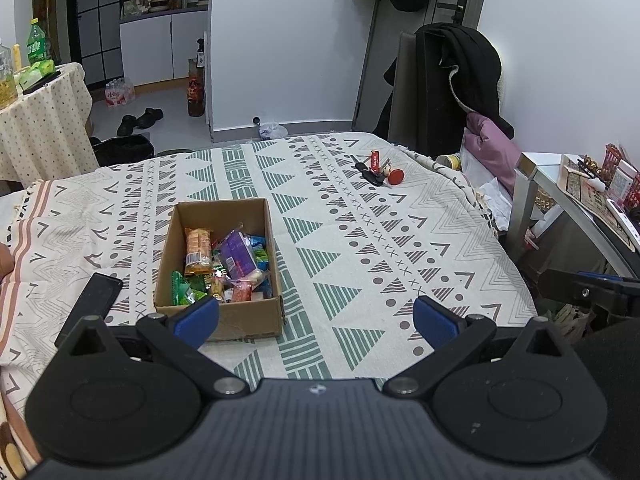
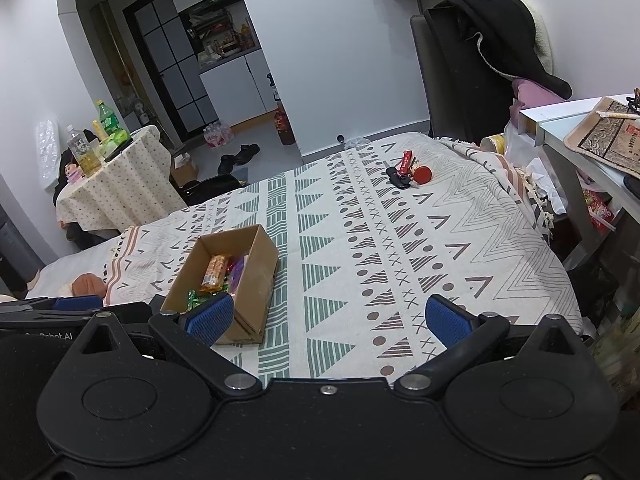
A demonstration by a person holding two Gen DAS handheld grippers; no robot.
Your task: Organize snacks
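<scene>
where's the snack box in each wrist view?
Left wrist: box sits lower left of centre on the cloth, just past the left finger of the open left gripper.
Right wrist: box lower left, behind the left finger of the open right gripper.
Shared landmark: keys on the far cloth.

A cardboard box (image 1: 224, 264) sits on the bed (image 1: 360, 240), just ahead of the left tool (image 1: 316, 316) on its left side, with snack packets (image 1: 224, 268) inside. A phone (image 1: 94, 300) lies left of the box. Keys (image 1: 376, 170) lie far ahead, slightly right. A table (image 2: 560, 128) stands beyond the bed's right edge.
</scene>
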